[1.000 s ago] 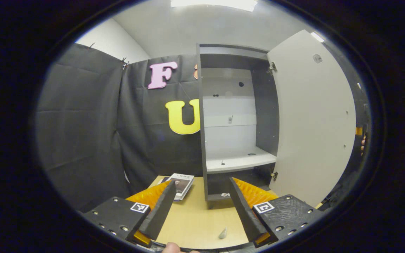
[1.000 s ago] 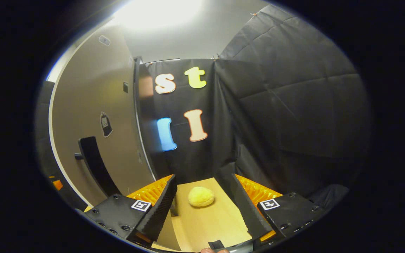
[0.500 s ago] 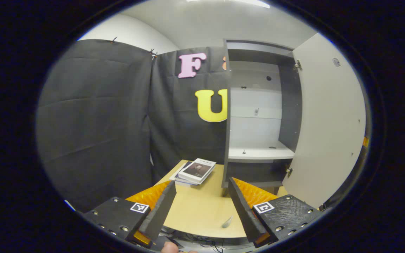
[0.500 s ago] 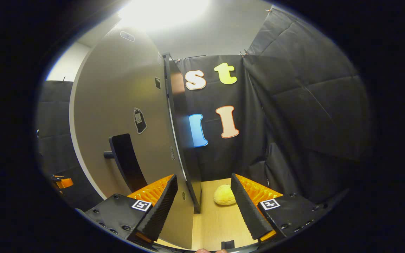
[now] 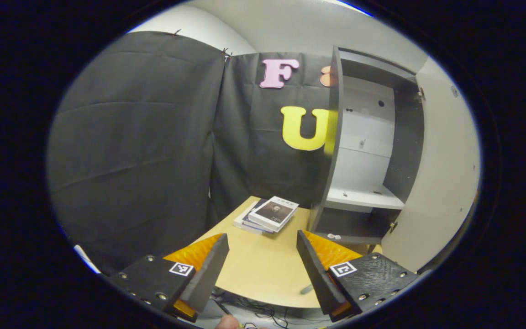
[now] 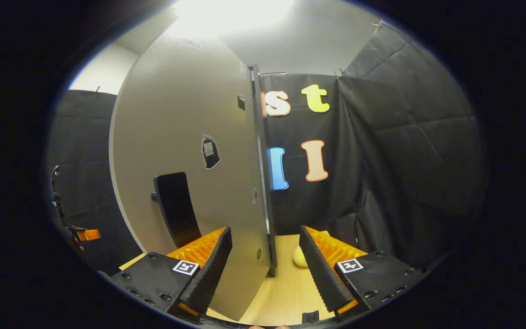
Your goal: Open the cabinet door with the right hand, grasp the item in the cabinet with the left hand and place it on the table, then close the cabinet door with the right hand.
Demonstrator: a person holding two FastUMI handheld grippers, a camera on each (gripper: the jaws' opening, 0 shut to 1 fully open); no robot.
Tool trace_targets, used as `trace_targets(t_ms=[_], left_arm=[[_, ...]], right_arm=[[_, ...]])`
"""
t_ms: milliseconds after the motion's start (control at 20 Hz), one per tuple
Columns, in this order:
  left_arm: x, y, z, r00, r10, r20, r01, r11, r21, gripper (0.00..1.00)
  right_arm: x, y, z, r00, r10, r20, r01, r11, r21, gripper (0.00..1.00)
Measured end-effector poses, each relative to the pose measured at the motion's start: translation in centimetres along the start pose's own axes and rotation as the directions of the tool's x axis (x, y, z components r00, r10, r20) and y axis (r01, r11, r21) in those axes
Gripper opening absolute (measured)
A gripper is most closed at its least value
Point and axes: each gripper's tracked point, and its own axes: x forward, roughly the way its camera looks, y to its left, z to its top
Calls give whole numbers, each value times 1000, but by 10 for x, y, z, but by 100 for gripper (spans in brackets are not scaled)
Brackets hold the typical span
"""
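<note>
In the left gripper view we hold our left gripper over the near edge of the table, its fingers apart with nothing between them. Beyond it a small stack of books lies on the table, just left of the cabinet. The cabinet stands at the table's far side with its door swung wide to the right of the cabinet; the shelf inside looks bare.

In the right gripper view our right gripper has its fingers apart on either side of the door's free edge, not pressing it. The dark handle stands on the door's face, left of that edge. To the right of the door, the yellow item rests on the table, partly hidden by the right finger.
</note>
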Motion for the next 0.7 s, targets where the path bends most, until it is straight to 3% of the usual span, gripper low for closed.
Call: trace_targets(t_ms=[450, 700], left_arm=[[63, 31, 7, 993, -115, -3, 115, 992, 47, 93], [82, 47, 4, 988, -153, -10, 153, 987, 47, 92]], right_arm=[[43, 94, -13, 999, 0, -48, 1, 999, 35, 94], [74, 161, -25, 996, 60, -60, -57, 997, 53, 95]])
